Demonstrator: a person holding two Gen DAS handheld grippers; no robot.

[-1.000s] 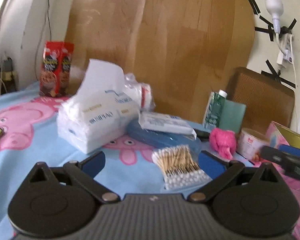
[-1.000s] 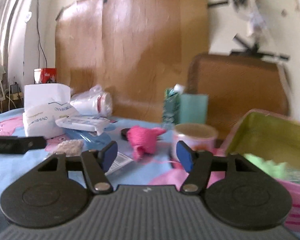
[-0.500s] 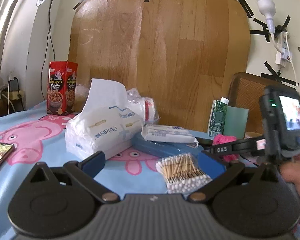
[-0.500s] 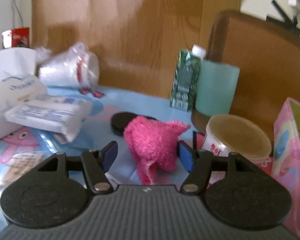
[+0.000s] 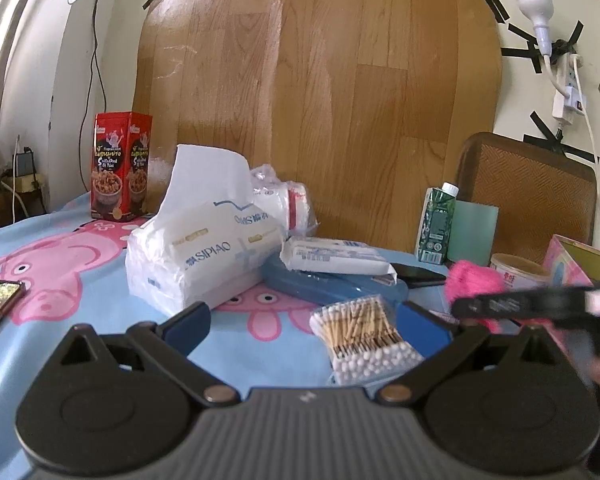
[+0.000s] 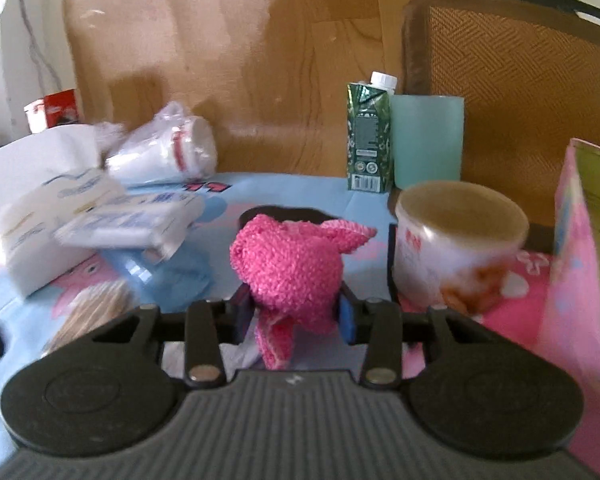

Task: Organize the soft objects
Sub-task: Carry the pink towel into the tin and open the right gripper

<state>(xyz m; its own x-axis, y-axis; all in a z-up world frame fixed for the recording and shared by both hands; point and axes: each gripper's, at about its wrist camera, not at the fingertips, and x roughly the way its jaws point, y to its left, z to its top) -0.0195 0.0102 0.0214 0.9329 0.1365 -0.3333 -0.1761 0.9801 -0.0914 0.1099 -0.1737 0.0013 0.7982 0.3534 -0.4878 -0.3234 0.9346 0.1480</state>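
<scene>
- The right gripper (image 6: pixel 294 314) has its fingers closed in on the lower part of the pink knitted cloth (image 6: pixel 288 264); both blue pads press its sides, so it is gripped.
- The cloth bulges up and away from the fingers, a loose tail hangs below them, and a pointed corner sticks out to the right. It has no clear long axis; it is bunched into a ball.
- The pink box (image 6: pixel 580 280) stands open at the right edge, just past the round tub (image 6: pixel 458 240). Judgement: if the box is the destination, the move is a lift and a carry to the right, over the tub.
- The left gripper (image 5: pixel 300 326) has its fingers spread wide and holds nothing. The pack of cotton swabs (image 5: pixel 366 334) lies between and just beyond them.
- The right hand is plainly the nearer to the cloth; the left is well apart from it.
- The surface (image 5: pixel 100 320) wears a blue cartoon-pig cover and is crowded: tissue pack (image 5: pixel 204 248) at left, wipes packet (image 5: pixel 336 256) on a blue case (image 5: pixel 332 286), carton (image 6: pixel 370 140) and green cup (image 6: pixel 426 140) at the far side.
- A wood-grain board (image 5: pixel 320 100) leans on the wall behind.
</scene>
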